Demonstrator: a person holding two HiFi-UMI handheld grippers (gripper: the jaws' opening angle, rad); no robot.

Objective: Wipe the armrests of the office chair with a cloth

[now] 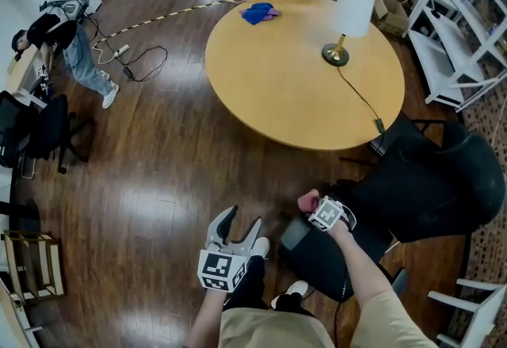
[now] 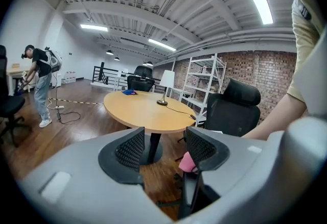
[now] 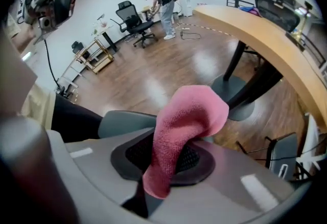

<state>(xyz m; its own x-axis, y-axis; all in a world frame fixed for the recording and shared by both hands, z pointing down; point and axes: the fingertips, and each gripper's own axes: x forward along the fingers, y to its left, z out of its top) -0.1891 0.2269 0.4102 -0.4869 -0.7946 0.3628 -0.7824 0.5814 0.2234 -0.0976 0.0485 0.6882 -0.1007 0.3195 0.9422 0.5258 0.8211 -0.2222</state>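
Cloth pink. Office chair black. Table light tan wood; blue rag at far edge. Lamp white shade, brass base. Floor dark brown planks. Left gripper grey, black mesh pads, b/w square markers. Shelving on right, white.

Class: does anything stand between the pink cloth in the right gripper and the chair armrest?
Nothing visible does. The pink cloth, clamped in the right gripper, hangs close to the armrest with no object between them.

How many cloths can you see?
2: a pink cloth pinched in the right hand-held gripper, and a blue cloth on the round table. Others may be hidden.
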